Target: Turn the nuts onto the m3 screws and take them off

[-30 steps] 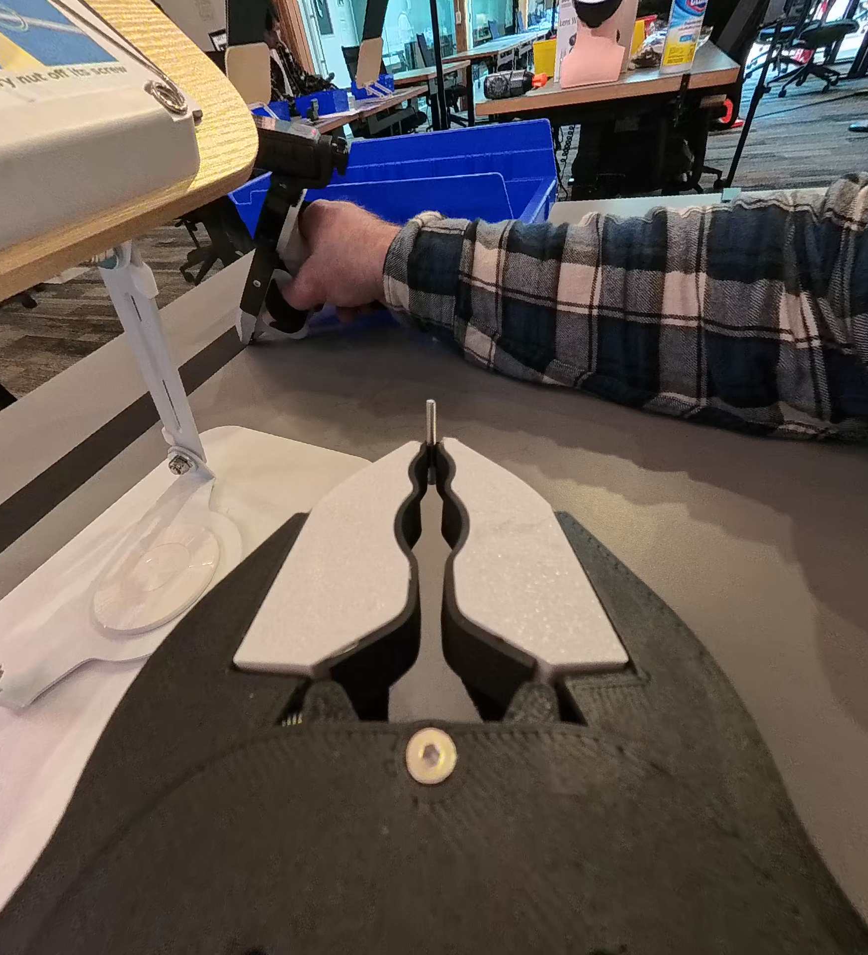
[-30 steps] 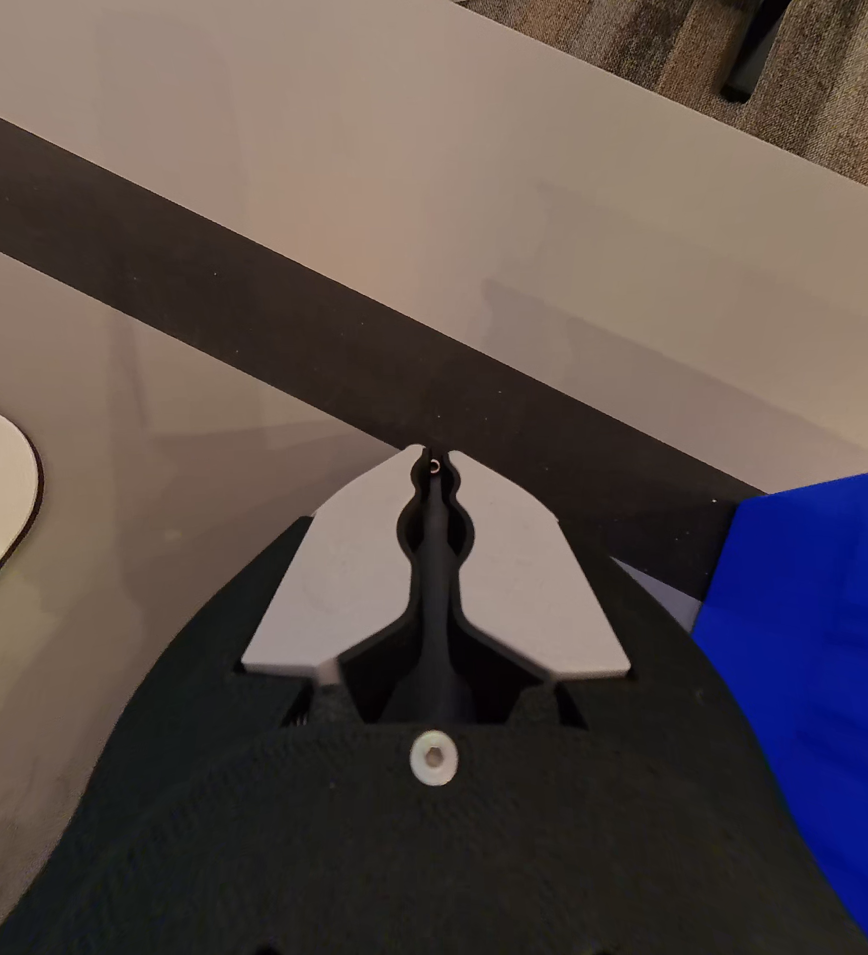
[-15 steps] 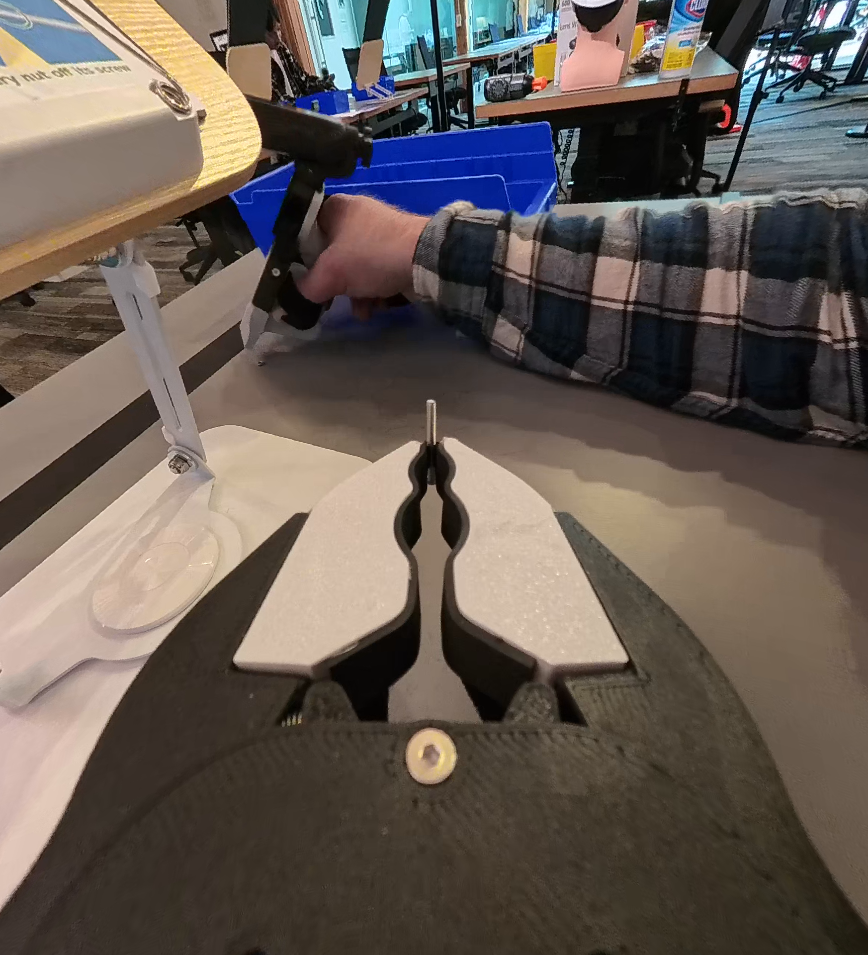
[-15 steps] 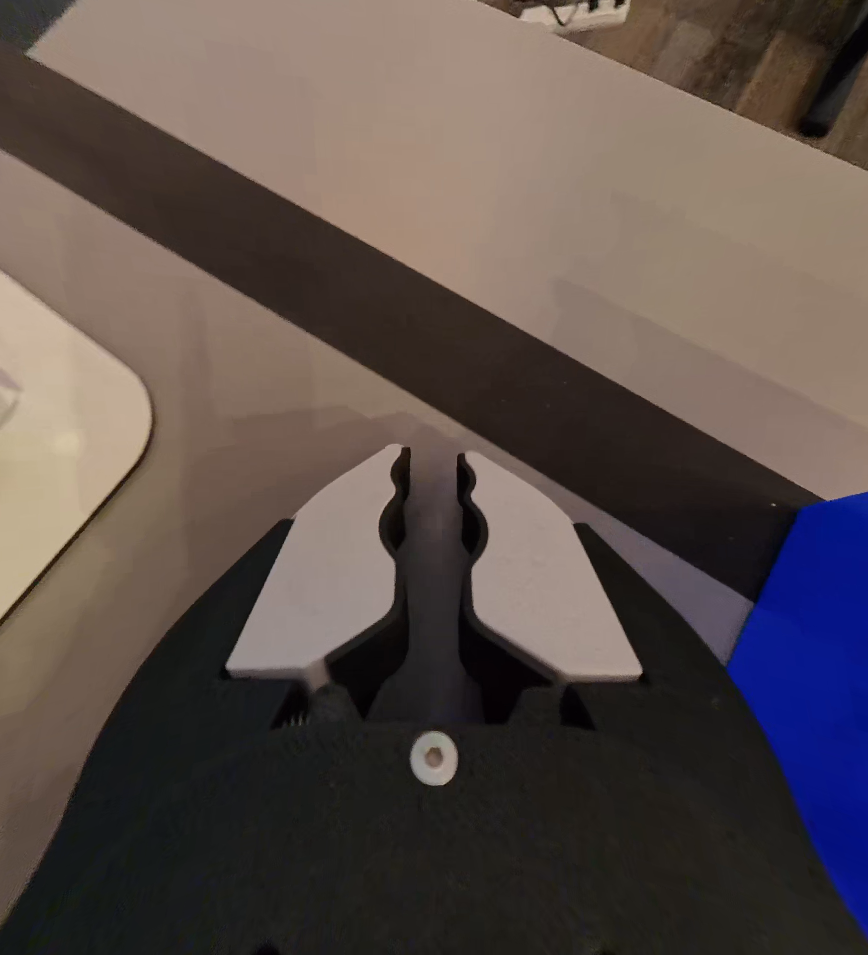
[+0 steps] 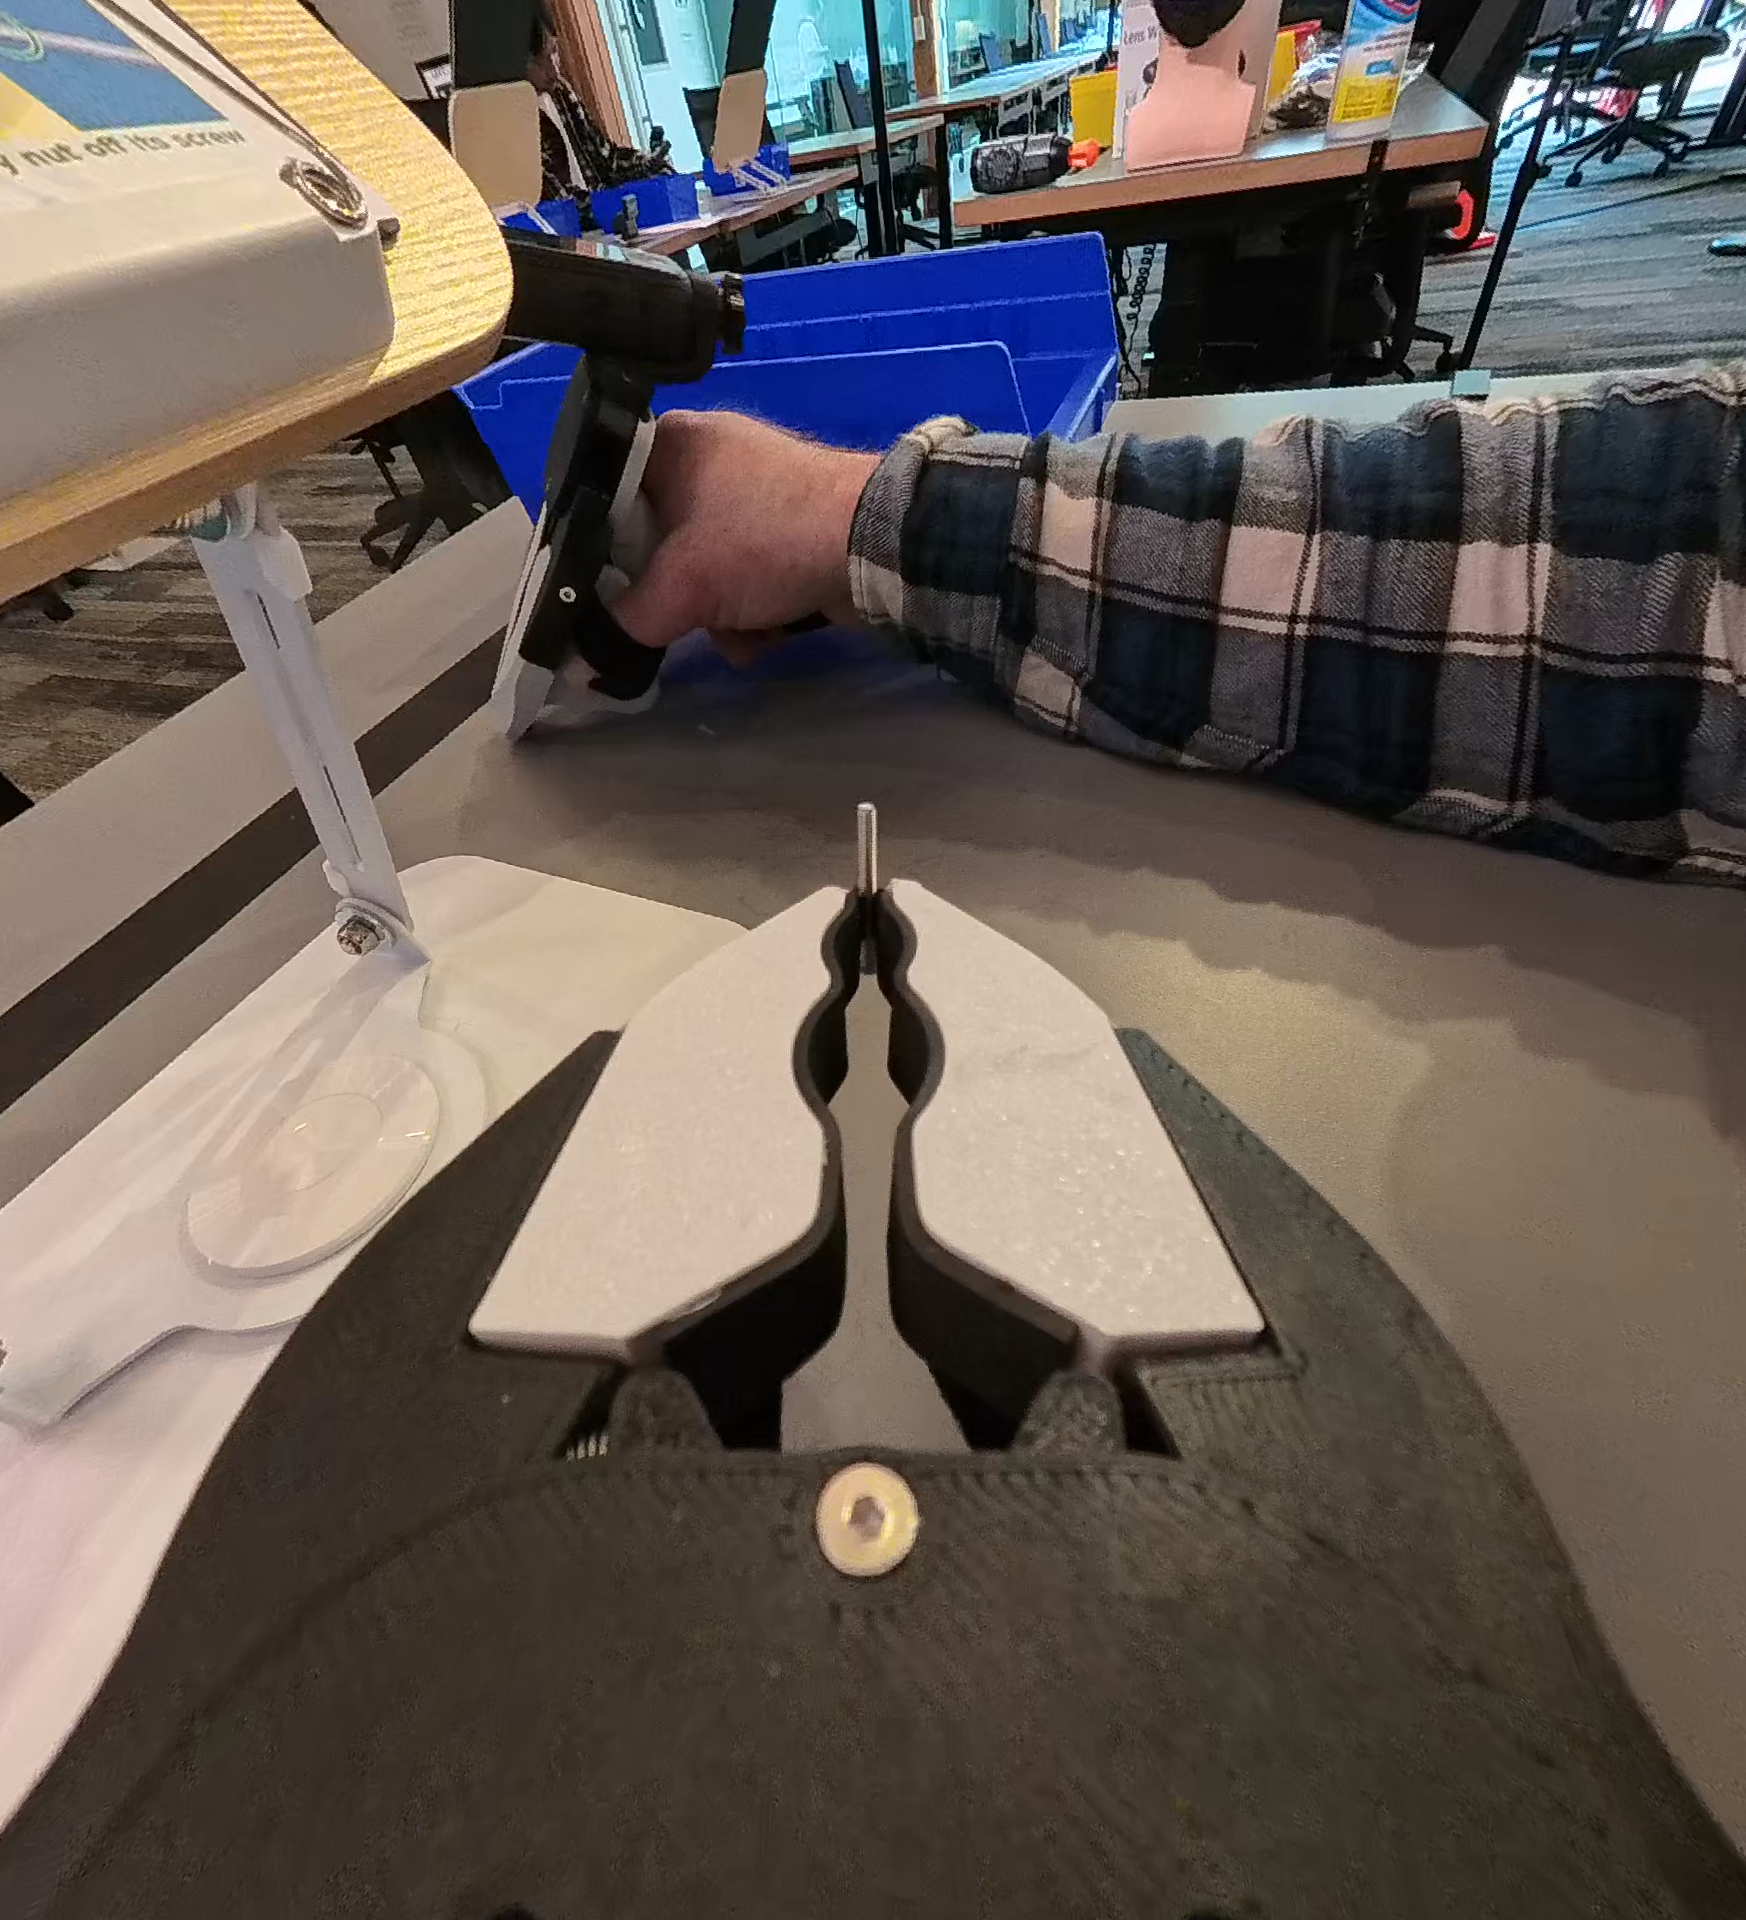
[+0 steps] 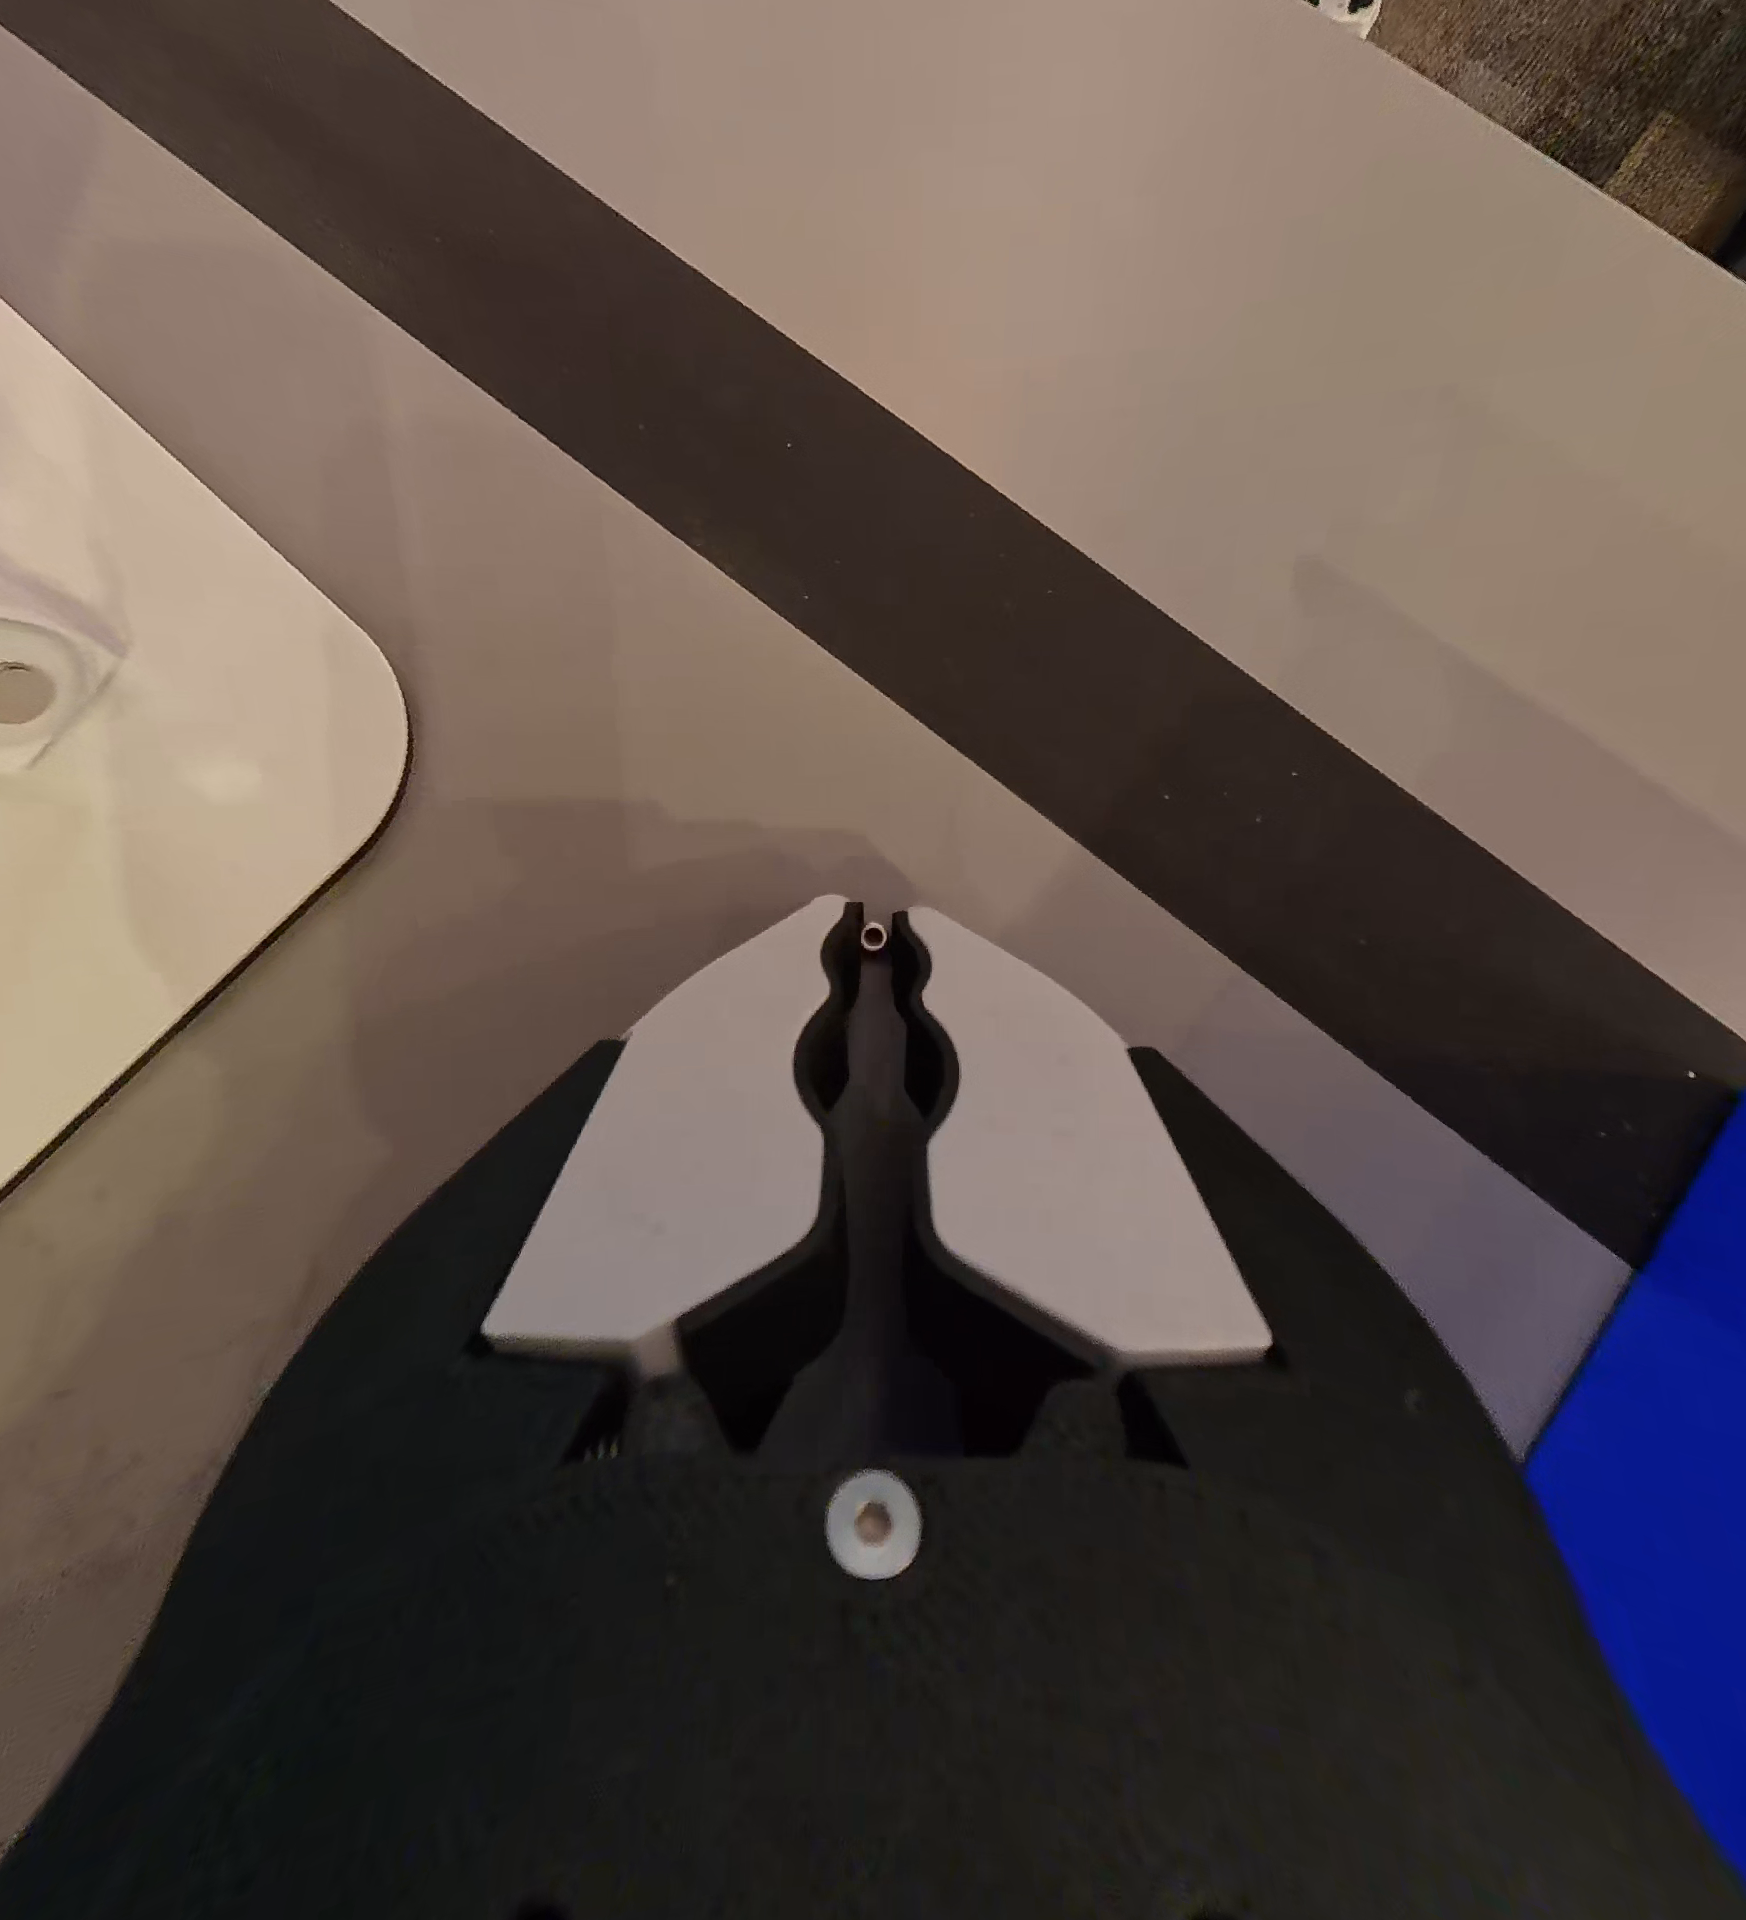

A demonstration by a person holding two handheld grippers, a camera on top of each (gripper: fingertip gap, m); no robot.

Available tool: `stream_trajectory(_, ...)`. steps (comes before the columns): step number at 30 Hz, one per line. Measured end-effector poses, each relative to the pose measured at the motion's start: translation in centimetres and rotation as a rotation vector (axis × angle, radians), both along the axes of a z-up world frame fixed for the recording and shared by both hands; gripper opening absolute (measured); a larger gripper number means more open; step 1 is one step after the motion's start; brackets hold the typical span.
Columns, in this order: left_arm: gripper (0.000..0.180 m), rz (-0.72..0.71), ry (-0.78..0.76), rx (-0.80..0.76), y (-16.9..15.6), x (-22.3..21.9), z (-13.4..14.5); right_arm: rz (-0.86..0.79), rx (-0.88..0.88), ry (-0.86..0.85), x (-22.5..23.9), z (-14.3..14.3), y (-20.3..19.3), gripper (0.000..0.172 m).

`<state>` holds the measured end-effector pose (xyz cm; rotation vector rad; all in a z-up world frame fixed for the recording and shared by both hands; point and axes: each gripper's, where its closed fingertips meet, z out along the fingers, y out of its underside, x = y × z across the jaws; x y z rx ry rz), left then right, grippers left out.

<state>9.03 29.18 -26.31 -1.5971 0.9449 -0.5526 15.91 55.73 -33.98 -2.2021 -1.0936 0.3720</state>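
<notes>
My left gripper [image 5: 866, 902] is shut on a thin metal screw [image 5: 866, 847] whose shaft sticks up past the fingertips, just above the grey table [image 5: 1264, 1039]. My right gripper [image 6: 874, 914] points down at the table, its jaws nearly together on a small silver nut [image 6: 874, 938] at the very tips. The right gripper also shows in the left wrist view [image 5: 526, 722], held by a hand with a plaid sleeve [image 5: 1368, 623]. There its tips are low on the table in front of a blue bin [image 5: 848, 343].
A white base plate [image 5: 536, 935] with a clear bracket and a white stand leg [image 5: 297, 675] carries a tilted wooden board [image 5: 381, 156] at the left. The plate's corner [image 6: 121, 831] lies left of the right gripper. A dark stripe [image 6: 952, 571] crosses the table. The blue bin's edge [image 6: 1731, 1351] is at the right. Tip to tip, the grippers are about 30 centimeters apart.
The right gripper held the nut a second ago, opened wide half a second ago with no nut visible, and has closed on it again, shifted toward the white plate. The left gripper stayed still.
</notes>
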Motion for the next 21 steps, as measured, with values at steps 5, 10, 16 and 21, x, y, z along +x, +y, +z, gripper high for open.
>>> stream_trajectory(5, 0.001, -0.001, 0.0, -0.001, 0.0, 0.0, 0.0, -0.001, -0.001, -0.003, 0.0, 0.0, 0.0, 0.005)
stream_trajectory(10, 0.001, 0.0, 0.0, -0.001, 0.1, 0.0, 0.0, 0.003, 0.0, -0.002, 0.0, 0.0, -0.1, 0.0)
stream_trajectory(16, 0.001, -0.001, -0.001, 0.0, 0.1, 0.0, 0.0, 0.007, -0.008, 0.02, -0.1, 0.3, -0.3, 0.003)
stream_trajectory(21, 0.001, -0.002, -0.006, -0.005, 0.1, 0.0, 0.0, 0.068, -0.031, 0.052, -0.1, 0.9, -2.5, 0.016)
